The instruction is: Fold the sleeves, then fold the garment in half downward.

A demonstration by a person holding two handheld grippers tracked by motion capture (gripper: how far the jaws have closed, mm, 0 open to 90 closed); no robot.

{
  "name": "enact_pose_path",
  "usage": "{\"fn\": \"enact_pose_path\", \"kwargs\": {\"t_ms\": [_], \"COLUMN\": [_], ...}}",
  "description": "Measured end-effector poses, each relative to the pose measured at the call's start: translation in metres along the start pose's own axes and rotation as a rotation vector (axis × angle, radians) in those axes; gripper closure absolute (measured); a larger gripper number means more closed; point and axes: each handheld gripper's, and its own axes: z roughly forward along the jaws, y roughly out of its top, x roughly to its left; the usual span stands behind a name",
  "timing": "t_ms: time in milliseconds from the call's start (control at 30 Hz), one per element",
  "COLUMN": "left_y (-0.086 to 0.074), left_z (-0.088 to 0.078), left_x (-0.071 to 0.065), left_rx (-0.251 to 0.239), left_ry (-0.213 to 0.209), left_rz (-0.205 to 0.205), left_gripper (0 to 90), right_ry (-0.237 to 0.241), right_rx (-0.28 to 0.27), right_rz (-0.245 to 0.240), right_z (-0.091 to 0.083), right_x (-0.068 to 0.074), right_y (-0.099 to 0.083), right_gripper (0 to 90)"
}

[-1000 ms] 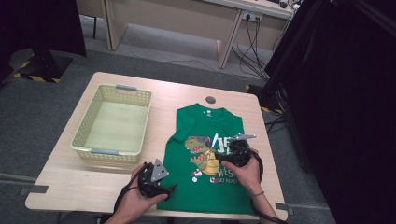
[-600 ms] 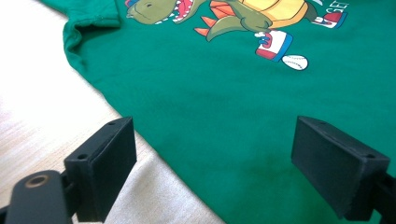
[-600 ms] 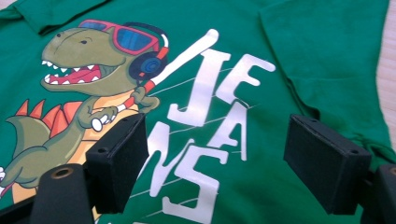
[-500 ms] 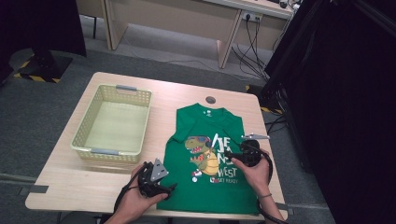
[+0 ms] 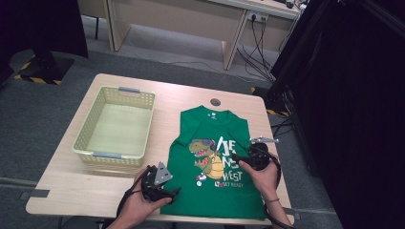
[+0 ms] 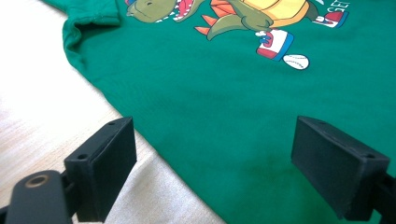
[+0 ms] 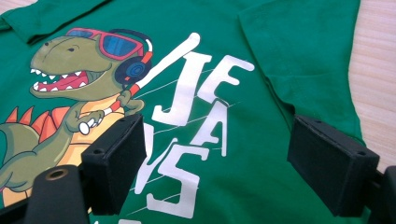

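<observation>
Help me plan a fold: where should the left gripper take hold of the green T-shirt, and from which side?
Probably the near left hem corner of the green T-shirt. The left gripper sits open at that edge; in its own view one jaw is over bare table, the other over cloth. The shirt lies flat, so coming from the left lets a jaw slide under the edge.

1. The green T-shirt [image 6: 243, 121] runs past the top, right and bottom edges in the left gripper view.
2. Its small print under the dinosaur [image 5: 210, 160] is too small to read.
</observation>
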Motion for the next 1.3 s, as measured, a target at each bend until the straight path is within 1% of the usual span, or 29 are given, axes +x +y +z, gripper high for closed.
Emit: {"fn": "enact_pose_path", "kwargs": {"t_ms": [367,433,500,600,667,833,933,1100,1167,1200,1300], "left_y": [0.0,0.001,0.005,0.017,0.026,0.054,0.072,0.096,0.104,0.107,0.115], "left_z": [0.0,0.0,0.0,0.0,0.003,0.019,0.031,0.052,0.06,0.064,0.073], "left_x": [0.0,0.0,0.001,0.005,0.009,0.021,0.032,0.05,0.057,0.061,0.072], "left_rx": [0.002,-0.018,-0.023,-0.044,-0.049,-0.062,-0.065,-0.046,-0.034,-0.033,-0.02], "left_ry": [-0.003,-0.008,-0.003,0.009,0.02,0.039,0.056,0.082,0.1,0.102,0.122], "left_rz": [0.001,0.006,0.013,0.019,0.017,0.024,0.023,0.029,0.033,0.023,0.013], "left_gripper": [13.6,13.8,14.0,14.2,14.2,14.6,15.0,16.0,16.5,16.5,16.9], "right_ry": [-0.009,-0.012,-0.017,-0.026,-0.033,-0.041,-0.047,-0.059,-0.059,-0.06,-0.064], "right_rx": [-0.002,-0.004,-0.003,-0.002,-0.001,-0.006,0.0,0.003,0.002,0.0,0.004], "right_rz": [0.01,0.014,0.014,0.009,0.01,0.024,0.027,0.032,0.044,0.045,0.052], "right_z": [-0.002,-0.003,-0.004,-0.004,-0.004,-0.003,0.0,0.005,0.006,0.007,0.009], "right_x": [-0.003,-0.006,-0.009,-0.014,-0.019,-0.03,-0.037,-0.046,-0.05,-0.051,-0.055], "right_y": [-0.001,0.001,0.004,0.009,0.012,0.019,0.024,0.032,0.036,0.037,0.042], "right_gripper": [19.7,20.0,20.6,20.7,20.9,21.3,21.3,21.5,21.6,21.7,21.8]}}
